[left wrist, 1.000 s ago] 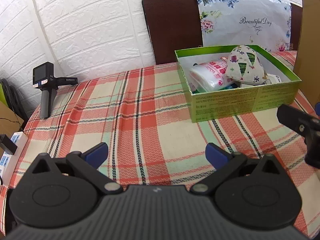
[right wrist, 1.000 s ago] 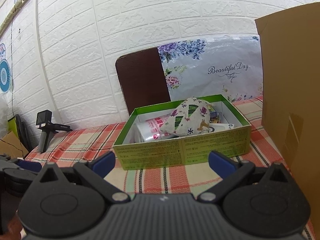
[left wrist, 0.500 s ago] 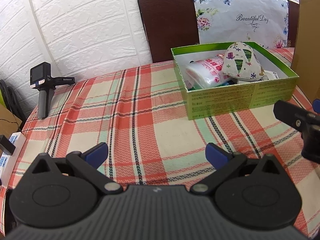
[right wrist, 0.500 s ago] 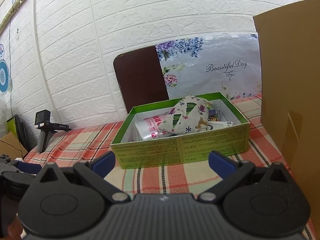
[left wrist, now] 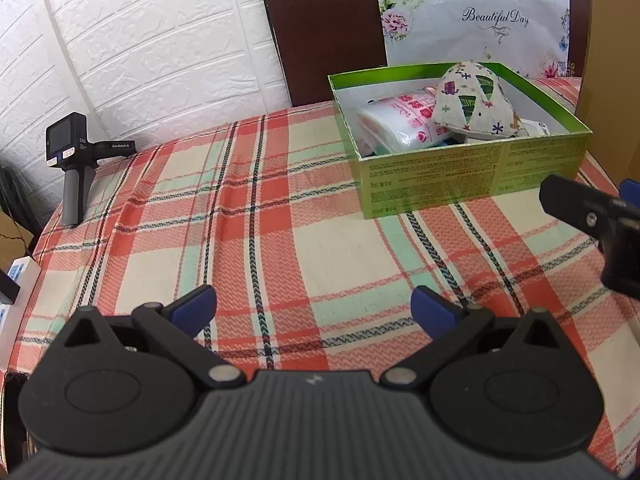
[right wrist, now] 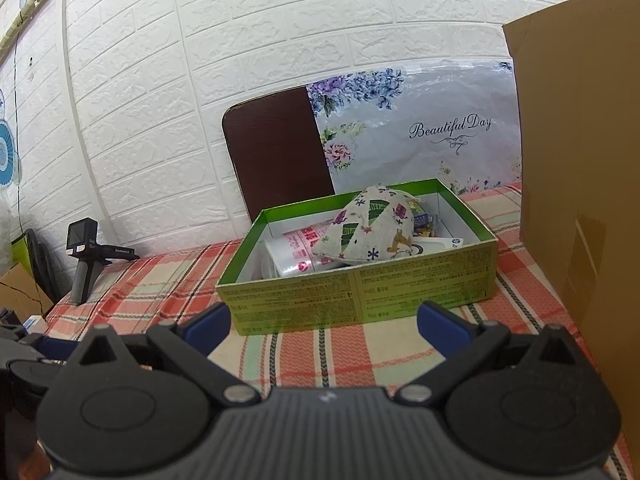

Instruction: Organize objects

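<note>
A green box [left wrist: 460,172] [right wrist: 360,292] stands on the plaid tablecloth [left wrist: 280,240]. Inside lie a patterned fabric pouch [left wrist: 474,100] [right wrist: 368,228], a white plastic pack with pink print [left wrist: 400,120] [right wrist: 296,250] and some smaller items. My left gripper [left wrist: 314,308] is open and empty over bare cloth, well short of the box. My right gripper [right wrist: 324,322] is open and empty, just in front of the box's near wall. Part of the right gripper shows at the right edge of the left wrist view [left wrist: 600,220].
A black handheld device [left wrist: 72,160] [right wrist: 86,256] stands at the table's far left. A brown cardboard panel [right wrist: 580,200] rises at the right. A dark board and a floral "Beautiful Day" sheet [right wrist: 420,128] lean on the white brick wall. White items [left wrist: 12,280] lie at the left edge.
Both grippers have drawn back a little from the box and stay open. The objects in the box have not moved.
</note>
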Demonstrator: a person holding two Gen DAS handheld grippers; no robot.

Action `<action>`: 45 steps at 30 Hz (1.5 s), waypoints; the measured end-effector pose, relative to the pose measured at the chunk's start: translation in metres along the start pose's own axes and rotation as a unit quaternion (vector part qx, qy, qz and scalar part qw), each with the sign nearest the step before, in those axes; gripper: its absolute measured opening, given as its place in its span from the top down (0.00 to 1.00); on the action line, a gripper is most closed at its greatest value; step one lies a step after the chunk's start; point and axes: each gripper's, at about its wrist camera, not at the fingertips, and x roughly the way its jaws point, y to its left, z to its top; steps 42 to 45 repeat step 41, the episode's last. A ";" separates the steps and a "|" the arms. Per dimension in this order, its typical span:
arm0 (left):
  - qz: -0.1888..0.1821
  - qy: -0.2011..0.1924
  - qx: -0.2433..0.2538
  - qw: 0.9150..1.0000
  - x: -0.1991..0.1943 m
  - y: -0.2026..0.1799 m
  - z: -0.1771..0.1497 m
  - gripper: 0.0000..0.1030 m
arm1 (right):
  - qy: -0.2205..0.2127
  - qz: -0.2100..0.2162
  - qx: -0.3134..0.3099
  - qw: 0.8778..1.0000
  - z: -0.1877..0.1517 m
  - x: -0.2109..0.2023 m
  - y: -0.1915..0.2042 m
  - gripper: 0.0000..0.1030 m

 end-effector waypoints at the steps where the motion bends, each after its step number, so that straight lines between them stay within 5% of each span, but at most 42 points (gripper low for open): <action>1: -0.001 0.001 0.000 1.000 0.000 0.000 0.000 0.00 | 0.000 0.000 0.001 1.000 0.000 0.000 0.000 0.00; 45: -0.018 0.008 0.001 1.000 0.005 -0.001 -0.003 0.00 | 0.008 -0.006 0.008 1.000 -0.005 0.004 0.001 0.00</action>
